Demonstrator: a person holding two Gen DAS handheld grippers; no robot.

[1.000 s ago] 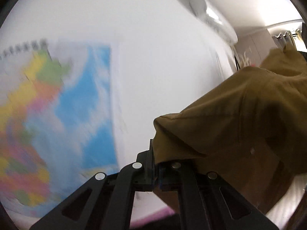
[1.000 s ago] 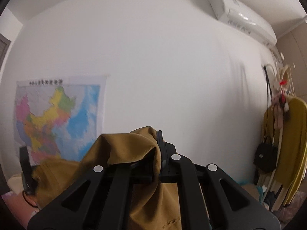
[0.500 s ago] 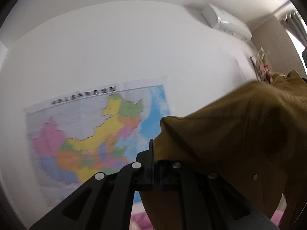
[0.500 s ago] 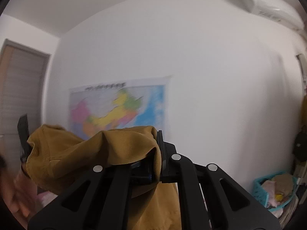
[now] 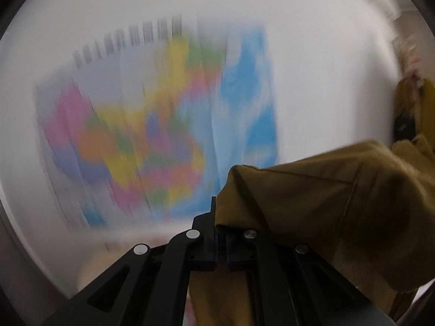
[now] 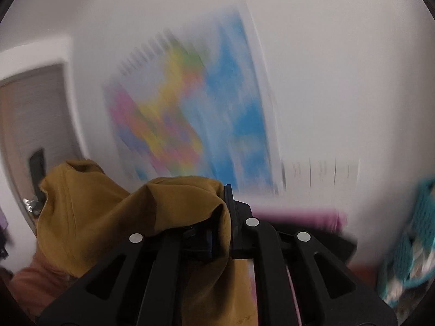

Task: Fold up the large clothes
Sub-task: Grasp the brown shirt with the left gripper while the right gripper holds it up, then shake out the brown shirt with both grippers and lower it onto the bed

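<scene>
While both views are smeared by motion, the essentials read clearly enough. The left hand-held gripper (image 5: 221, 233) is clenched on an edge of the mustard-brown garment (image 5: 326, 203), with the cloth pinched between its jaws and billowing off to the right of that view. The right hand-held gripper (image 6: 221, 231) is likewise clamped on a bunched fold of the same garment (image 6: 108, 212), which drapes away to the left and hangs down below the jaws. So the garment is held up in the air between the two grippers, in front of a white wall (image 5: 312, 54) carrying a coloured map (image 5: 163, 125); no desk or bed surface under it can be made out for certain, though a pink strip (image 6: 299, 214) shows low in the right view.

Judging by how it sags and puffs, the fabric is soft and limp, with no stiffness of its own, and it looks thick enough to have some weight when hung from two points. It should not be slippery or fragile. A seam line (image 5: 350, 190) runs across the cloth in the left view. For a clean fold, the best holds are probably the corners or hemmed edges, where the doubled cloth gives the jaws more to bite, and not a loose single layer.
</scene>
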